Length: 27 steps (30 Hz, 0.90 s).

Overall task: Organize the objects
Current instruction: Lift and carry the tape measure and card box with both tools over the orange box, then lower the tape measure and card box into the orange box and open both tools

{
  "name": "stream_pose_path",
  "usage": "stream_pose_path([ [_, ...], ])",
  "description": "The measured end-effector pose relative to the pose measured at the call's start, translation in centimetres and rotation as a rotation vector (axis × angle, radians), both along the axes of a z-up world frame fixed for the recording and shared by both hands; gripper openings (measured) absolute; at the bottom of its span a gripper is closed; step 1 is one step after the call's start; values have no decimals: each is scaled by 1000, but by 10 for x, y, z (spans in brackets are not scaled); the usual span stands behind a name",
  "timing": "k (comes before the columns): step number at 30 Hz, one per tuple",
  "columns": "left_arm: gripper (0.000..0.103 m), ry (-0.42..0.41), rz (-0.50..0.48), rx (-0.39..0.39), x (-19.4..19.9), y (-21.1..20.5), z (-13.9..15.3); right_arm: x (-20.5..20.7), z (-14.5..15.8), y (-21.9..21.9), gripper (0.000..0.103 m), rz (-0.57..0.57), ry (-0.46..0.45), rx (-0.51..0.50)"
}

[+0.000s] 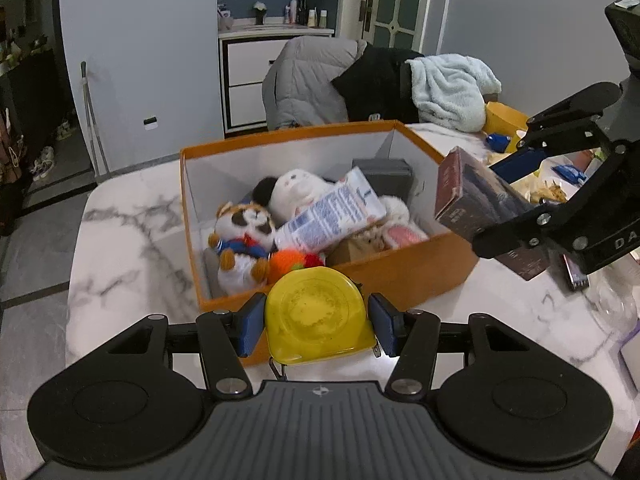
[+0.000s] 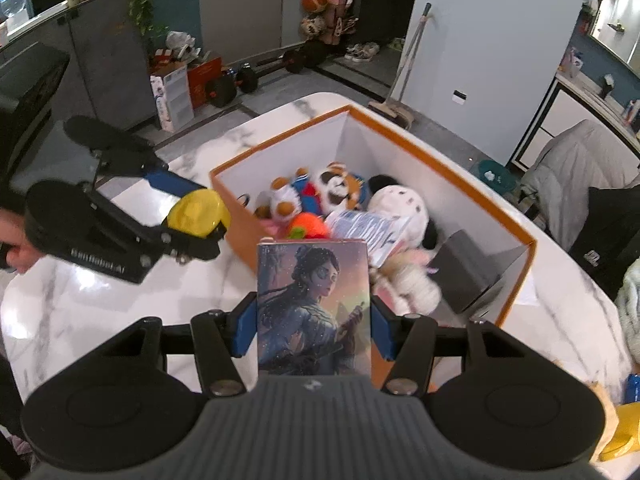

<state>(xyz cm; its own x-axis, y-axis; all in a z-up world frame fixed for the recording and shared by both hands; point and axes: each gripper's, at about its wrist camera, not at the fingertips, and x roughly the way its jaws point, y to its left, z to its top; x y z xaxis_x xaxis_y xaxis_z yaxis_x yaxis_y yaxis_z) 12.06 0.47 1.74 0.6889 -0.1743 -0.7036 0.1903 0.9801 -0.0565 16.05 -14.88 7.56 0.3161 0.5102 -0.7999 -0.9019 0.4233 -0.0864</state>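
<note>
So you're holding a yellow tape measure (image 1: pixel 316 316) in your left tongs (image 1: pixel 316 320), the blue pads (image 1: pixel 251 330) pressing on both of its sides, and it's hanging just in front of the near wall of the orange box (image 1: pixel 400 276). Your right tongs (image 2: pixel 314 326) are gripping a small picture box (image 2: pixel 314 308) with a painted figure on its face, held up over the bench (image 2: pixel 100 300) right beside the orange box's corner. The orange box is sitting on the marble bench, and it's already carrying plush toys (image 1: pixel 244 240), an orange ball (image 1: pixel 286 266) and a blue-and-white packet (image 1: pixel 334 216).
</note>
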Motion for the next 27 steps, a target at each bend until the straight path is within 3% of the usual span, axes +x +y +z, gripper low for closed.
stream_pose_path([
  [7, 65, -31, 25, -5, 27, -6, 12, 27, 4, 1, 59, -81, -13, -6],
  [13, 64, -15, 57, -28, 65, -13, 13, 66, 3, -1, 59, -218, -6, 22],
  [20, 65, 20, 72, 8, 93, -20, 0, 105, -23, -1, 59, -360, 27, 33],
  [27, 65, 68, 90, 21, 105, -17, -23, 120, -59, -2, 59, -371, 104, 9],
])
